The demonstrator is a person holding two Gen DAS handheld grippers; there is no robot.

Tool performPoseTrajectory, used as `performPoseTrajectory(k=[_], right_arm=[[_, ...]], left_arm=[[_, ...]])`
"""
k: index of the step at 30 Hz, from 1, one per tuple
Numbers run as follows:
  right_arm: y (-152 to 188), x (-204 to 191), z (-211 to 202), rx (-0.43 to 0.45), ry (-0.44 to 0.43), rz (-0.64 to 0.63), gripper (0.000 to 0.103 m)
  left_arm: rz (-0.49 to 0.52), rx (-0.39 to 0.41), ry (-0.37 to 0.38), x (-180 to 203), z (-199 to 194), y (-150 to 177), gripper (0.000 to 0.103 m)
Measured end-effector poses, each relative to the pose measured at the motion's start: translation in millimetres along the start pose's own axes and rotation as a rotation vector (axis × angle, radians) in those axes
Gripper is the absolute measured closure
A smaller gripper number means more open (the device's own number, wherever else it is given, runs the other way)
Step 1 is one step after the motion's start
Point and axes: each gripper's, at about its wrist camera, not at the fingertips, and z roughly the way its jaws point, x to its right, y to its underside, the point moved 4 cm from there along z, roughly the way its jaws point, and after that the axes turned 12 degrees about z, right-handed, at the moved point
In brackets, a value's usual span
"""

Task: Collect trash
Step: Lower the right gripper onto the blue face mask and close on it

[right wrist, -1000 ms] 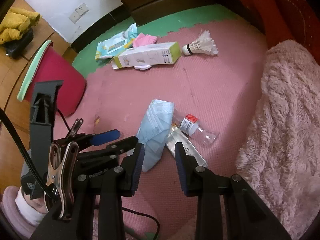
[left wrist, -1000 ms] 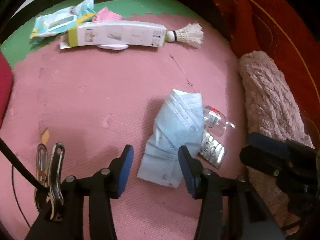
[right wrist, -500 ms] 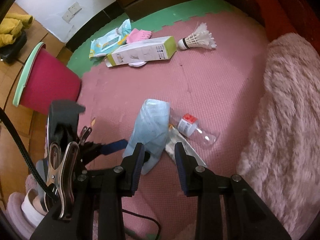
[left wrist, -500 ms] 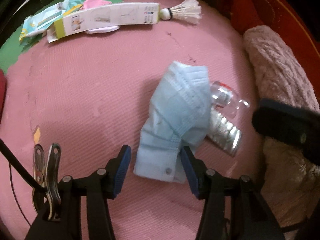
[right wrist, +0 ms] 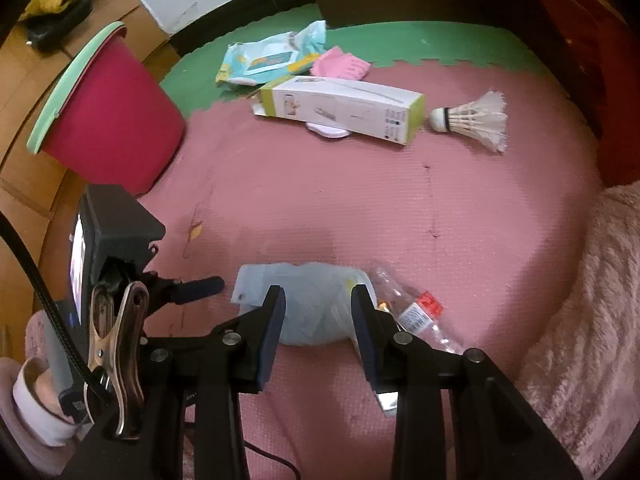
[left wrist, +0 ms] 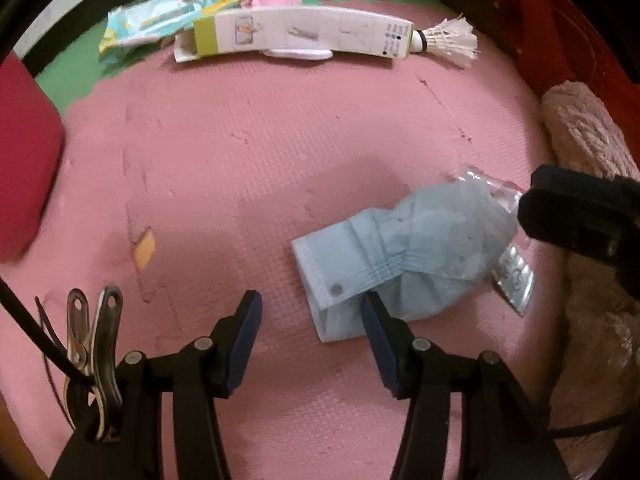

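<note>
A crumpled light-blue face mask [left wrist: 404,256] lies on the pink foam mat, also in the right wrist view [right wrist: 316,308]. Partly under it are a clear plastic bottle with a red label [right wrist: 416,312] and a silver blister pack [left wrist: 514,280]. My left gripper [left wrist: 310,320] is open, low over the mat, its right finger touching the mask's near edge. My right gripper [right wrist: 318,316] is open with its fingers on either side of the mask. A red bin with a green rim [right wrist: 100,120] stands at the left.
At the far side lie a long white-and-green box [right wrist: 344,108], a shuttlecock [right wrist: 472,118], a wipes pack [right wrist: 272,58] and a pink glove [right wrist: 340,66]. A pink fluffy blanket [right wrist: 592,312] borders the right. A green mat strip [right wrist: 440,42] runs along the back.
The left gripper has shifted left, so the mask now sits right of its jaws. The right gripper has moved down and forward until its fingers straddle the mask.
</note>
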Motion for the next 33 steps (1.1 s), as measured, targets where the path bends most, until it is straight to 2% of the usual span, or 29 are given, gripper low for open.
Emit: performPoseTrajectory(k=[7, 11, 18, 22, 26, 31, 33], right_arm=[[-3.1, -6.6, -12.5, 0.069, -0.110, 0.013, 0.069], [-3.6, -0.1, -13.7, 0.079, -0.077, 0.037, 0.069], [7.7, 17.8, 17.9, -0.021, 0.013, 0.094, 0.069], [9.6, 23.4, 32.0, -0.057, 0.016, 0.126, 0.069], [11.2, 25.4, 41.4, -0.076, 0.019, 0.140, 0.069], [11.9, 31.0, 46.4, -0.082, 0.023, 0.167, 0.069], [13.4, 32.5, 46.9, -0.083, 0.022, 0.173, 0.069]], left_arm=[[0.010, -0.027, 0.038, -1.7, 4.9, 1.4, 0.048], [-0.079, 0.002, 0.060, -21.5, -1.9, 4.8, 0.048], [-0.218, 0.005, 0.185, -35.4, 3.6, 6.7, 0.048], [-0.241, 0.028, 0.188, -29.0, 0.8, 0.6, 0.048], [-0.252, 0.032, 0.186, -34.1, -9.3, 9.1, 0.048], [-0.251, 0.051, 0.129, -32.8, -2.8, -0.6, 0.048], [-0.254, 0.048, 0.156, -32.1, -2.0, -0.1, 0.048]])
